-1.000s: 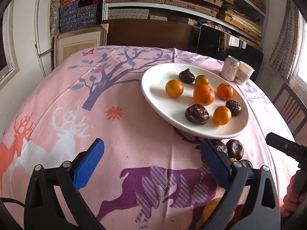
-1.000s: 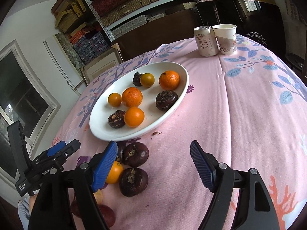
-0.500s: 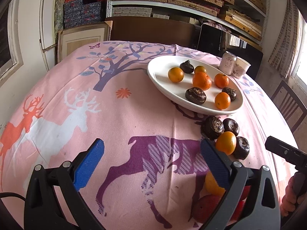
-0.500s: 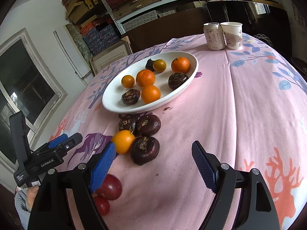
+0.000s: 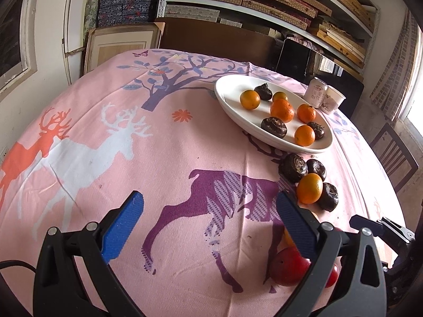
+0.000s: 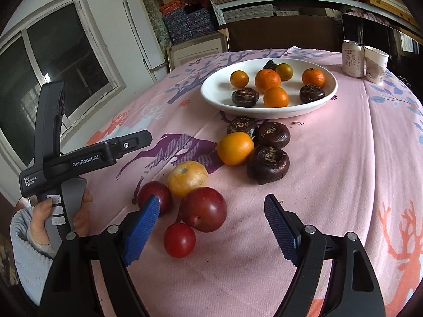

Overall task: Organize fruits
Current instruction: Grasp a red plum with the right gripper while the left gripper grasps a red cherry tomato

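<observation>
Above pink tablecloth [image 6: 330, 185], left gripper [image 6: 137, 140] reads "GenRobot.AI".

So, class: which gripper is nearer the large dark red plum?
Right. The right gripper is open, the large dark red plum just ahead between its fingers; the left gripper has it beside its right finger.

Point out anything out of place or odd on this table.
Loose fruit lies on the tablecloth outside the white plate: an orange, three dark water chestnuts, a yellow fruit and red fruits. Small debris sits by the plate's rim.
</observation>
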`<state>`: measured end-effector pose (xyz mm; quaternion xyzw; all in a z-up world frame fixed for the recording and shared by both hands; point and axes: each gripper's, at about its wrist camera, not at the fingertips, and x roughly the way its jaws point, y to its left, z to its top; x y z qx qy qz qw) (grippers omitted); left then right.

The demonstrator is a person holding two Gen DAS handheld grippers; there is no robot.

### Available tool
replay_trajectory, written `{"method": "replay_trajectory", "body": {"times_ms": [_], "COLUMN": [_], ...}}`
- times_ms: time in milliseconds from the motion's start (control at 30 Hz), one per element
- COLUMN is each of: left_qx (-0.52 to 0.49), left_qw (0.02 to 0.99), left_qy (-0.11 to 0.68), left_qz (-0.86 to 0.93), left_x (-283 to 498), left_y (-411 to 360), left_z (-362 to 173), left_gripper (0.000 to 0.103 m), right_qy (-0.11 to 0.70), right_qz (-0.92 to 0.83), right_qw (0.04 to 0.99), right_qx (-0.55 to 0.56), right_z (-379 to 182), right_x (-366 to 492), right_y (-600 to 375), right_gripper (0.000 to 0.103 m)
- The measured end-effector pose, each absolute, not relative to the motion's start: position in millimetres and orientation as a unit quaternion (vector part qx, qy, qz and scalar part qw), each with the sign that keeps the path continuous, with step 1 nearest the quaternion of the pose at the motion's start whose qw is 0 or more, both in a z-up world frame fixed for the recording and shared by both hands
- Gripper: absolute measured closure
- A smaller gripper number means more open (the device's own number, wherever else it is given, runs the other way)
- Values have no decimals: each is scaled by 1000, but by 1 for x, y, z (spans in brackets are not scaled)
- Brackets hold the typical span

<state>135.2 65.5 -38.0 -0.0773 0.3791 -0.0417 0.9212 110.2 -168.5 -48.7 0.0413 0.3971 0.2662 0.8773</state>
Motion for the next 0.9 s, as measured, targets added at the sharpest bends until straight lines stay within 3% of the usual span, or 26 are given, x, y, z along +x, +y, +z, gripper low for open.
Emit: {"method": "replay_trajectory", "body": {"times_ms": [233, 333, 400, 567, 600, 633, 900], "left_qx": [-71, -69, -67, -62, -61, -60, -61], "left_qw": [920, 919, 919, 918, 918, 917, 919], "left_qy": [384, 385, 386, 389, 389, 391, 386], "left_qz": [-43, -43, -43, -45, -45, -44, -51], "left_x": [136, 137, 138, 139, 139, 139, 132], "left_y": [64, 62, 61, 59, 59, 58, 57], "left_z": [-39, -39, -39, -40, -41, -41, -40], "left_gripper": [5, 5, 5, 5, 5, 5, 5], "right_qy": [418, 428, 438, 450, 451, 454, 433], "right_qz": [281, 284, 281, 280, 282, 286, 264], "right_qw": [863, 857, 852, 845, 844, 841, 856], "right_qx": [41, 43, 51, 66, 66, 69, 97], "right_z": [-54, -57, -61, -65, -66, -67, -61], "right_x": [115, 118, 122, 126, 126, 127, 127], "right_y": [-160, -158, -158, -159, -158, -158, -177], "right_gripper": [23, 32, 43, 47, 58, 62, 62]}}
